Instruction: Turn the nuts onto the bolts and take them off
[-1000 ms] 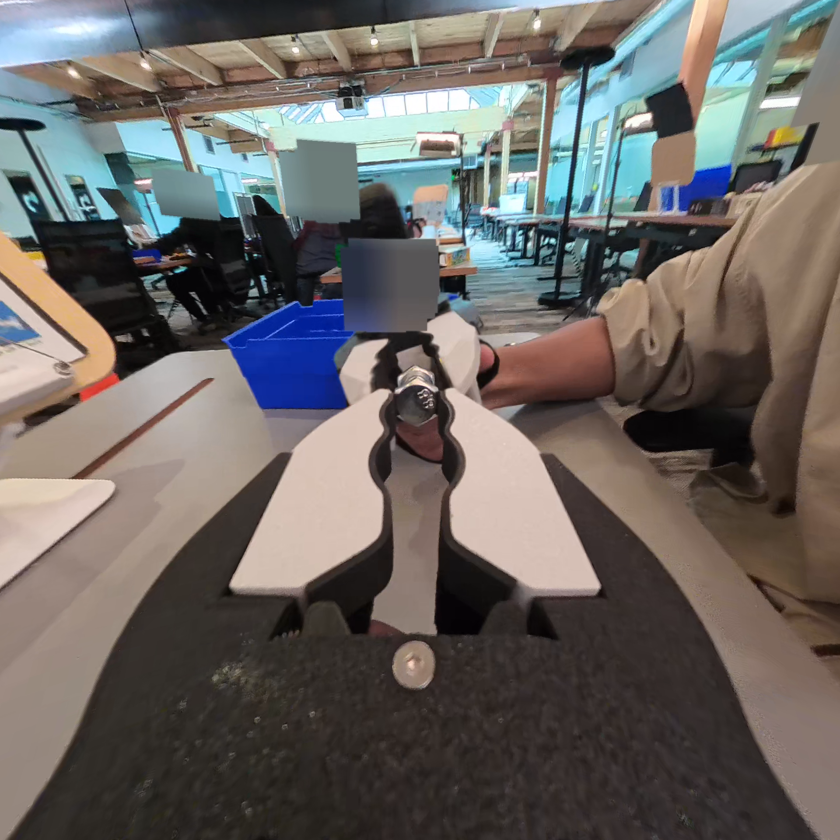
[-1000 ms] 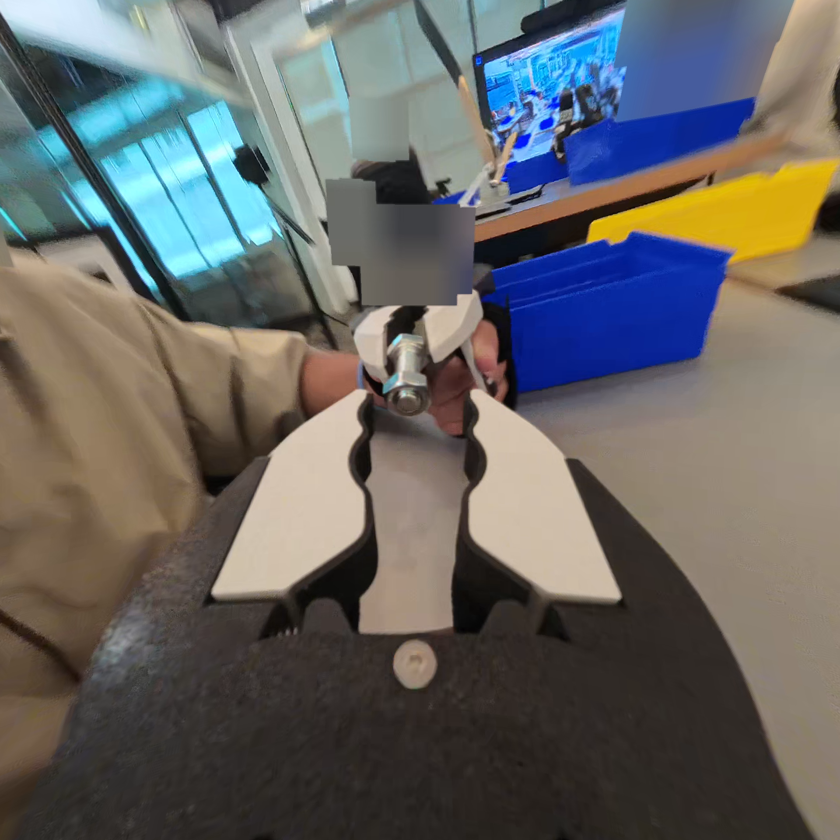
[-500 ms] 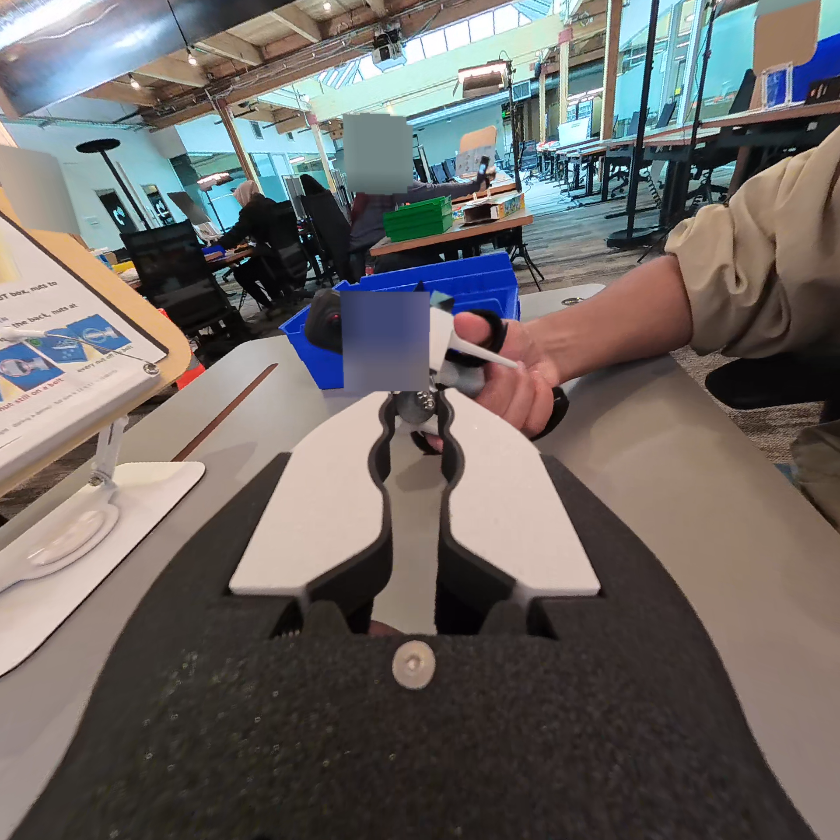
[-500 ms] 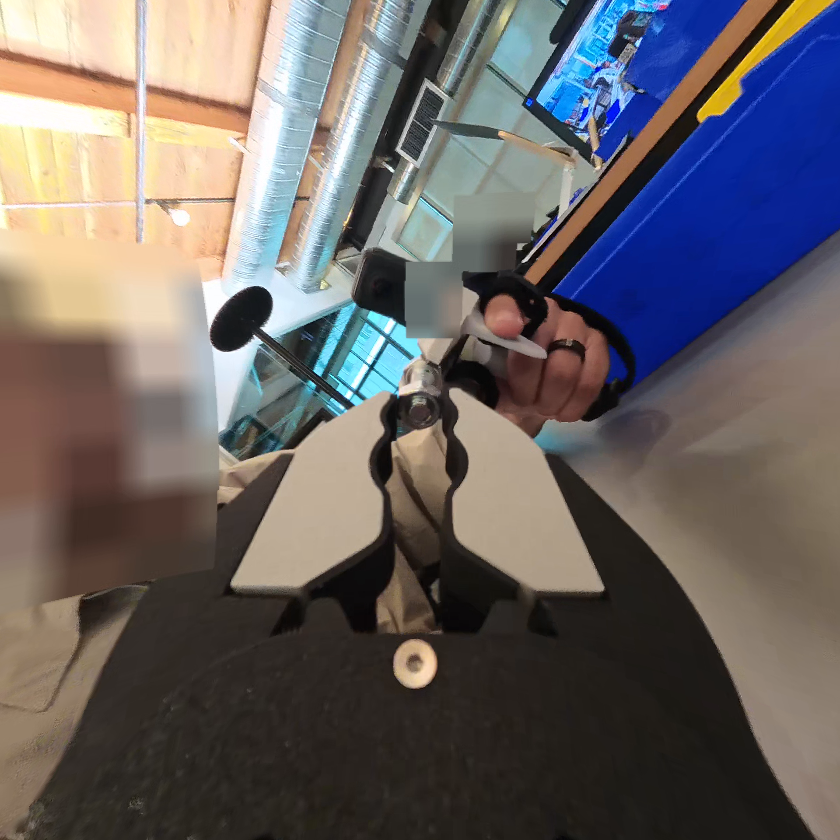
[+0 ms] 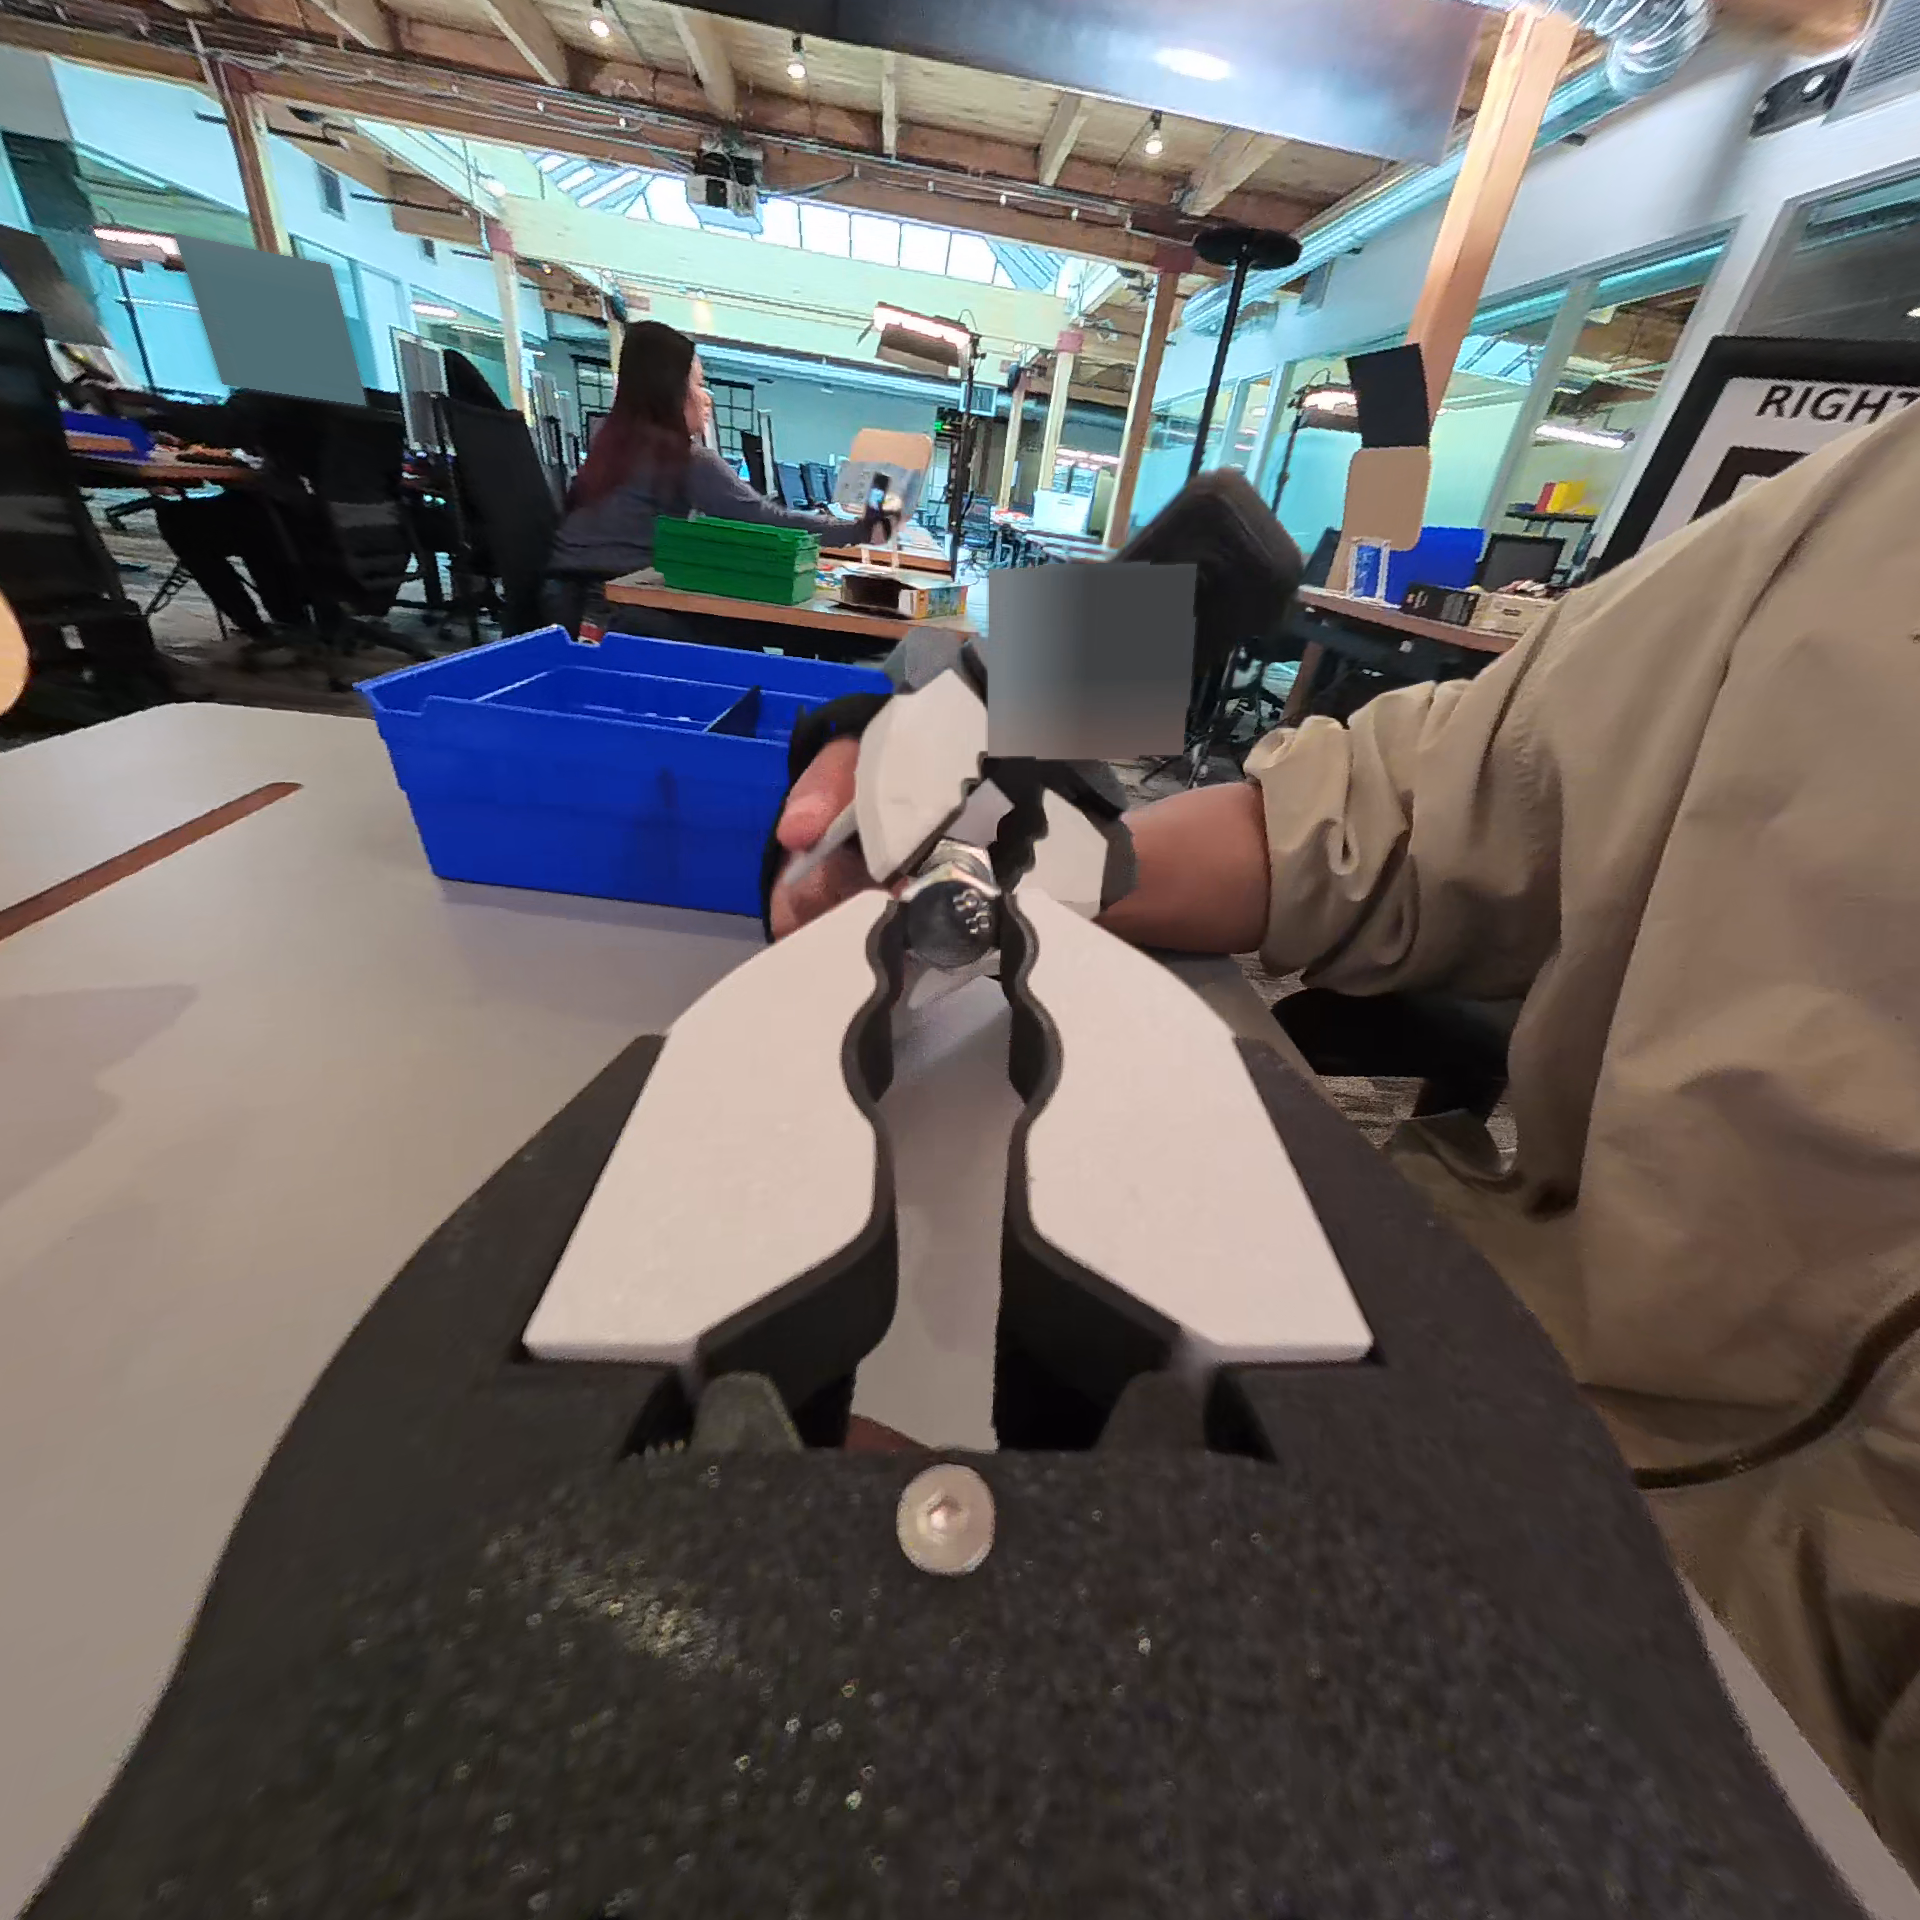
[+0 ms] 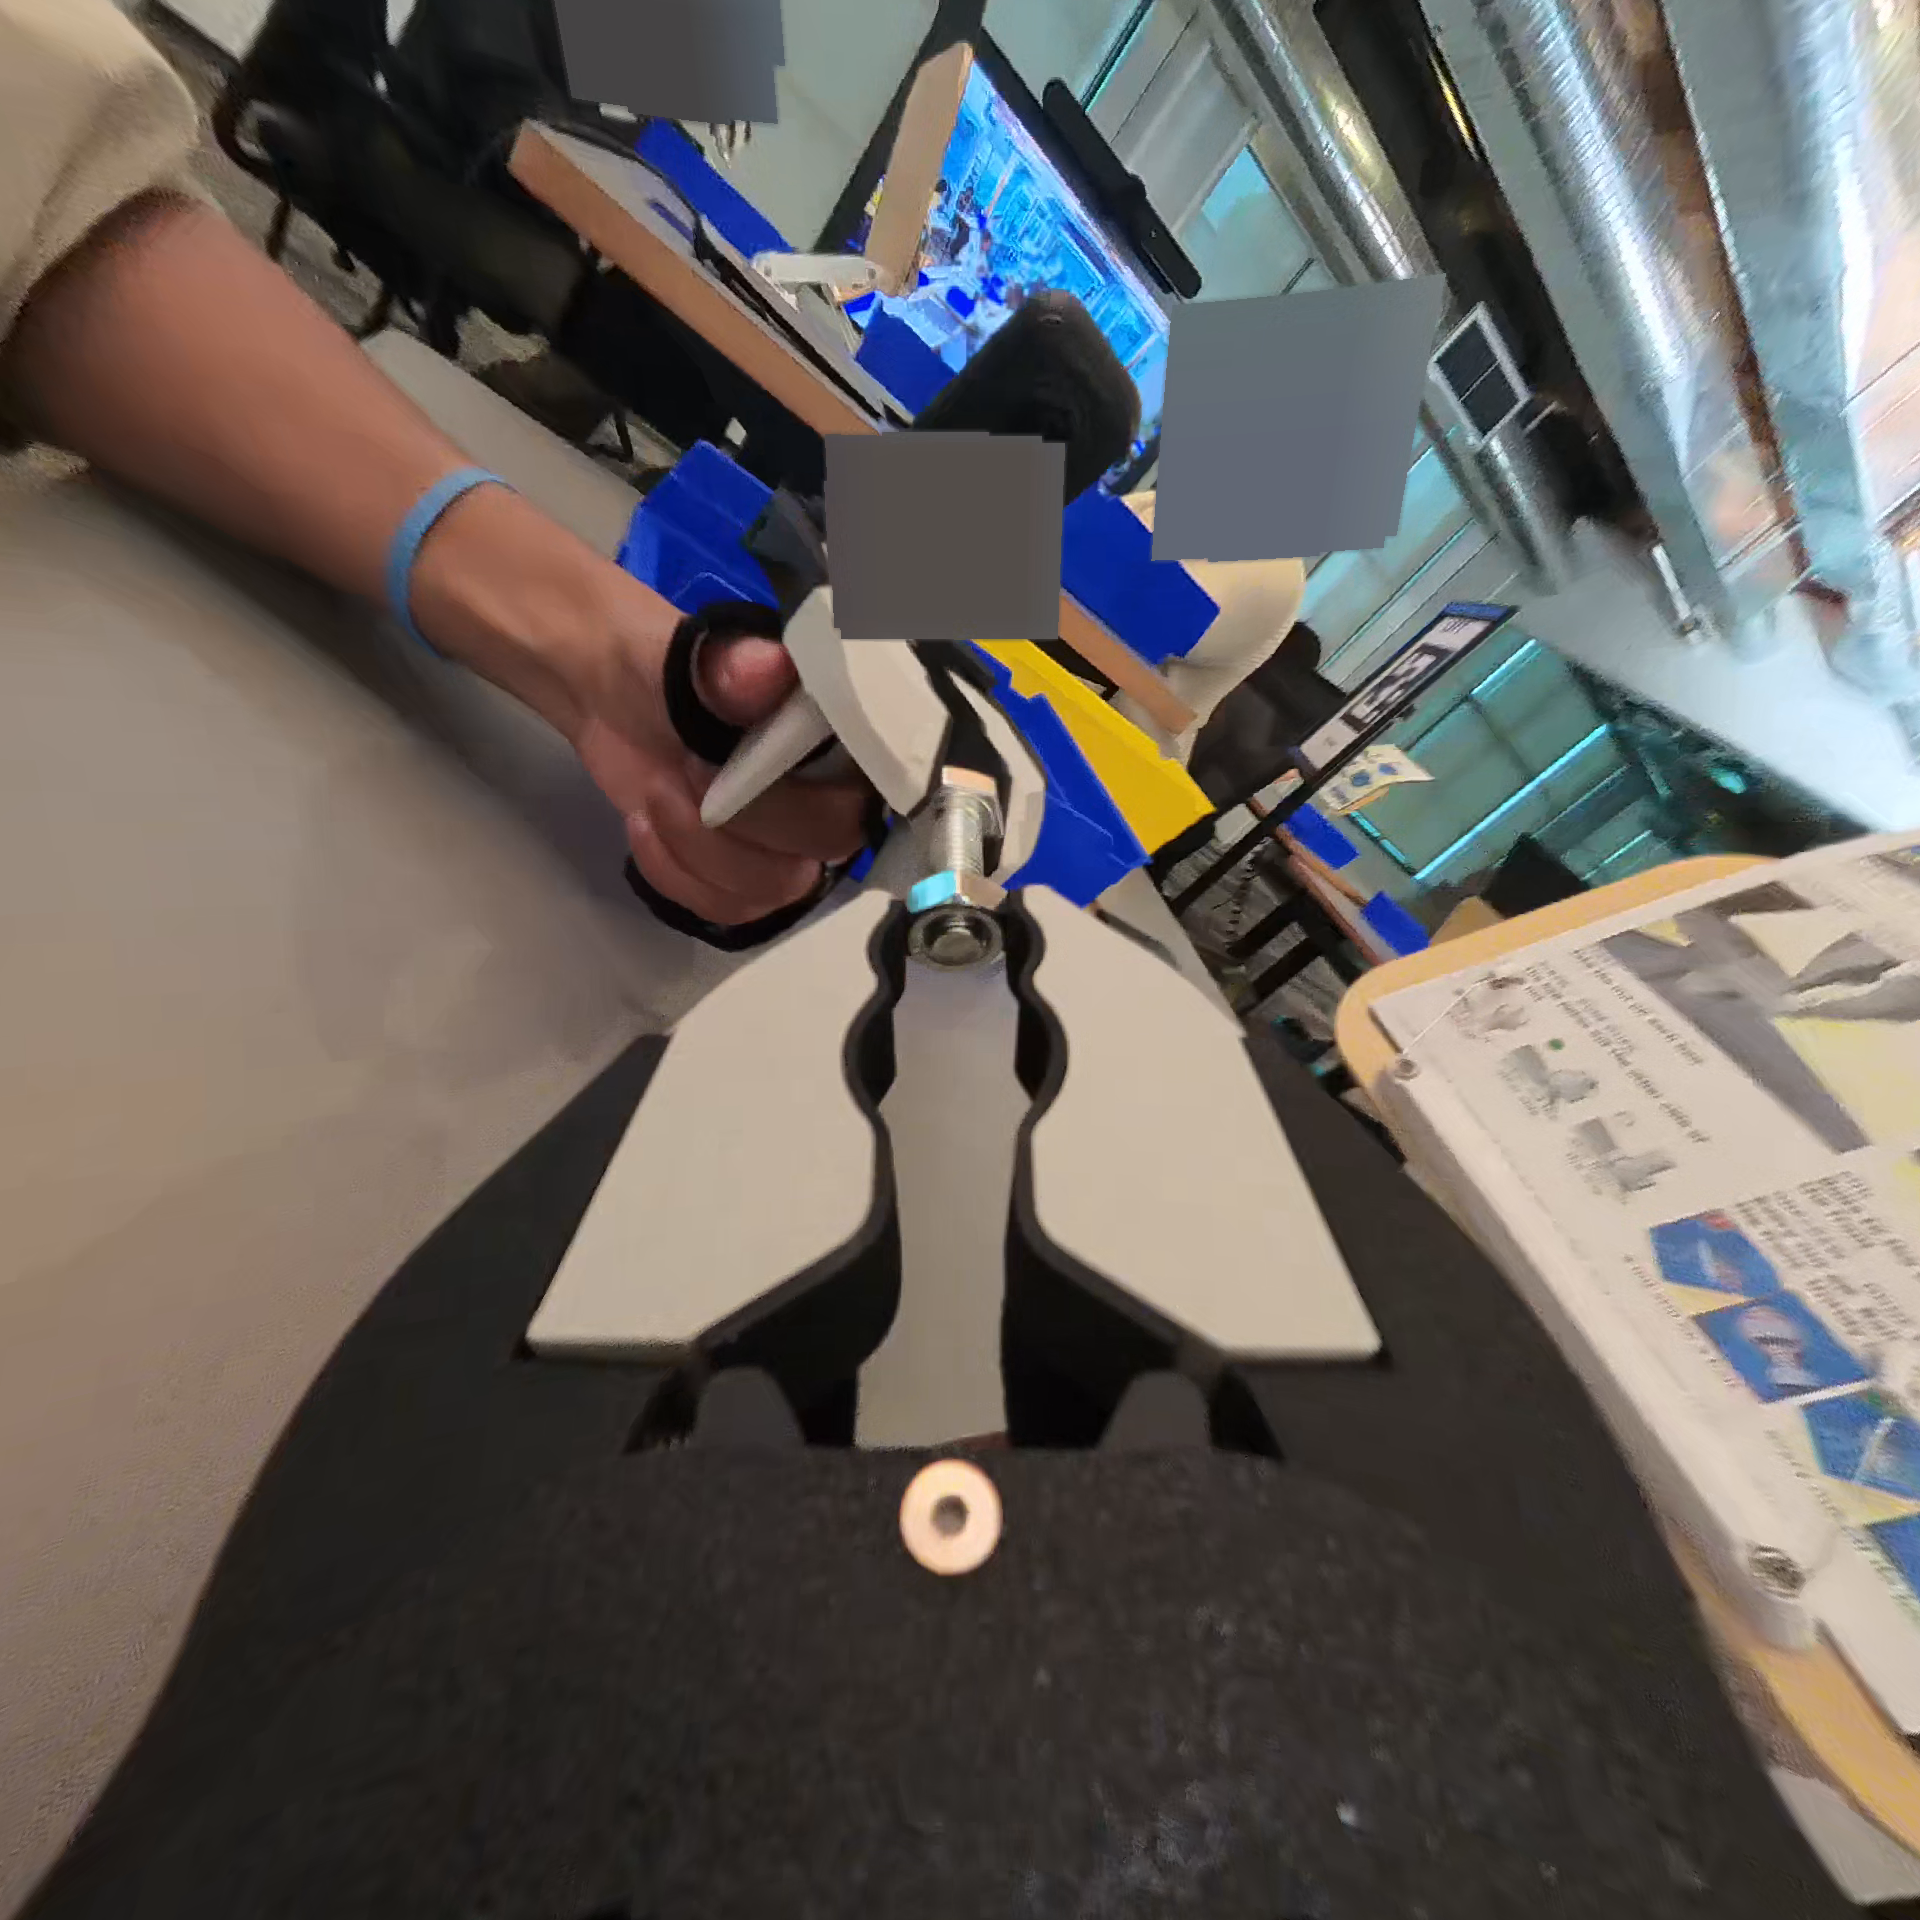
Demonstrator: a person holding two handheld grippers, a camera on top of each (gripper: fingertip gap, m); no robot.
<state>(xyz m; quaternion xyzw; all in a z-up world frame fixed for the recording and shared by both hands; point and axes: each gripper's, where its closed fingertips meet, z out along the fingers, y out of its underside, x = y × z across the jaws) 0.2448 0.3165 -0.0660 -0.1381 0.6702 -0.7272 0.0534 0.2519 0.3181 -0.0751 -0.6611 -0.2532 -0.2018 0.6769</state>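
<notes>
Steel on steel is the whole matter: the left gripper (image 5: 951,920) is closed on the hex head of the bolt (image 5: 954,914), and the right gripper (image 6: 951,930) is clamped around the nut (image 6: 951,933) near the shank's far end. Both hold the piece above the grey surface (image 5: 312,1039), tips facing each other. The bolt's long axis runs straight from one gripper to the other, so any turning, I judge, must go about that line. From the left wrist view the head hides shank and nut; how many threads stay engaged cannot be told. Beyond sits a blue bin (image 5: 613,769), its contents hard to make out.
</notes>
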